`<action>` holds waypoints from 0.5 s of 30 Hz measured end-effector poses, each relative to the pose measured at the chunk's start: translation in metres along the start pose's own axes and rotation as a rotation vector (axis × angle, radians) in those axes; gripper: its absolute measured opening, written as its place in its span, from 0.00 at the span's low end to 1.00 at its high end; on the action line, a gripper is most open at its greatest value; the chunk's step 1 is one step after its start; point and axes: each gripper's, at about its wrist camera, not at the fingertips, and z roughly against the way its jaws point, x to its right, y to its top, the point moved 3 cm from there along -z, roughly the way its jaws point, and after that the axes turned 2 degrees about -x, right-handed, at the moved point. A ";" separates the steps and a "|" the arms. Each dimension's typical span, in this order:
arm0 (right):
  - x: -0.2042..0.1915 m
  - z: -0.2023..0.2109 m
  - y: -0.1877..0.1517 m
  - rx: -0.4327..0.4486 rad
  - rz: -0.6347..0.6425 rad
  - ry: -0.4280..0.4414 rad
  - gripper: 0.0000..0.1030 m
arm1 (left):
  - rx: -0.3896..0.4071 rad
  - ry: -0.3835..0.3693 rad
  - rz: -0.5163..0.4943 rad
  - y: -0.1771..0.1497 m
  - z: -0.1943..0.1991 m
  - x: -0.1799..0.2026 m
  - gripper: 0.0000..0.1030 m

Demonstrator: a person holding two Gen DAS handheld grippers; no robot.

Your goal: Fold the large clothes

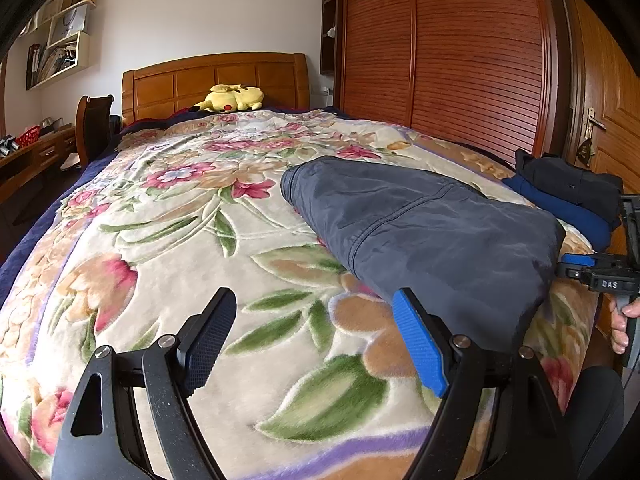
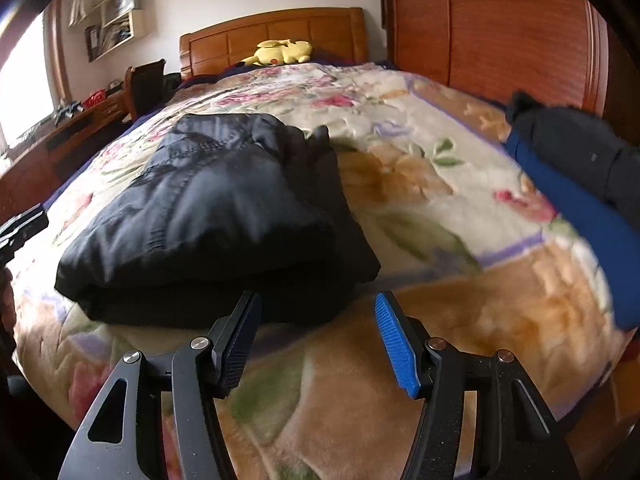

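Note:
A dark navy jacket [image 1: 432, 232] lies folded in a thick bundle on the floral blanket [image 1: 168, 248]; it also shows in the right wrist view [image 2: 216, 216]. My left gripper [image 1: 316, 340] is open and empty, just left of and in front of the bundle's near end. My right gripper [image 2: 318, 344] is open and empty, just in front of the bundle's near right corner, and appears at the right edge of the left wrist view [image 1: 596, 270]. The left gripper's tip shows at the far left of the right wrist view [image 2: 24, 224].
Folded dark and blue clothes [image 1: 576, 200] are stacked at the bed's right edge, also in the right wrist view [image 2: 580, 184]. A yellow plush toy [image 1: 232, 98] lies by the wooden headboard [image 1: 216, 80]. A wardrobe [image 1: 440, 48] stands right, a desk and chair [image 1: 94, 128] left.

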 end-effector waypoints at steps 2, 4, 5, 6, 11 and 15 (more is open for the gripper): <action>0.005 -0.007 0.004 0.014 -0.032 0.020 0.60 | -0.005 0.004 -0.004 0.000 -0.002 0.002 0.79; 0.011 -0.014 0.007 0.017 -0.073 0.052 0.60 | -0.008 0.007 -0.006 -0.001 -0.004 0.002 0.79; 0.013 -0.019 0.006 0.017 -0.087 0.061 0.60 | -0.010 0.009 -0.007 -0.001 -0.005 0.002 0.79; 0.015 -0.022 0.007 0.016 -0.100 0.068 0.60 | -0.011 0.011 -0.007 -0.001 -0.005 0.003 0.79; 0.021 -0.047 0.008 -0.006 -0.146 0.105 0.60 | -0.012 0.012 -0.009 -0.001 -0.006 0.003 0.79; 0.017 -0.057 0.013 -0.014 -0.130 0.113 0.55 | -0.021 0.017 -0.014 -0.001 -0.012 0.006 0.79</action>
